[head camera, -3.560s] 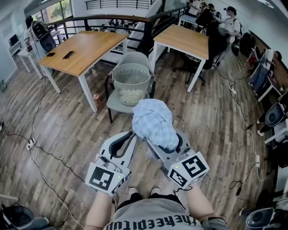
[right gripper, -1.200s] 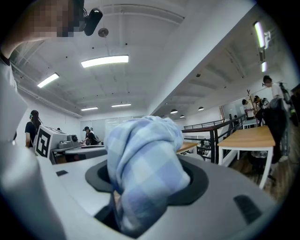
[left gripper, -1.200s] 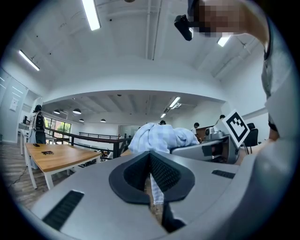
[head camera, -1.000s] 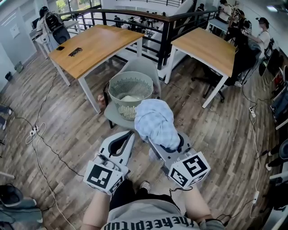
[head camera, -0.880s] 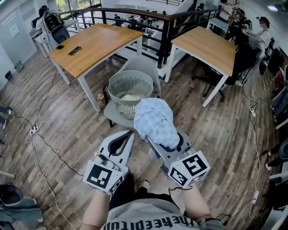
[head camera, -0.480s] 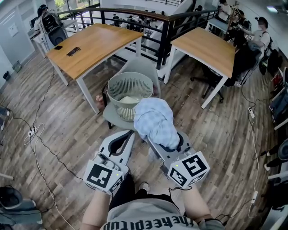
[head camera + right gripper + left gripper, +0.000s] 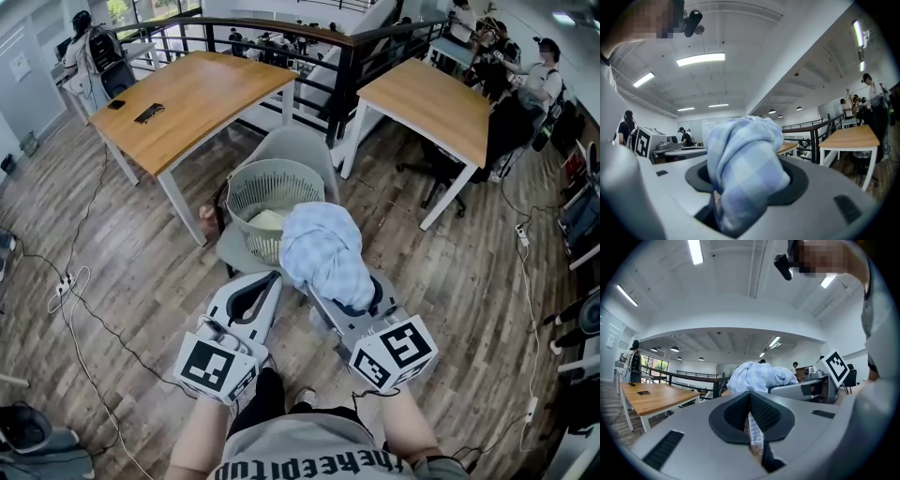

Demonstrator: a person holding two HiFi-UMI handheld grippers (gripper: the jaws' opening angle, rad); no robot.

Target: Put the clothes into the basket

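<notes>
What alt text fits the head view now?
Seen from above, the right gripper holds a bunched light-blue checked cloth in front of a pale slatted basket on a grey chair. The left gripper beside it carries nothing; wooden tables stand beyond on plank flooring.

Bunched blue-checked cloth (image 7: 323,251) near pale slatted basket (image 7: 242,192)
</notes>
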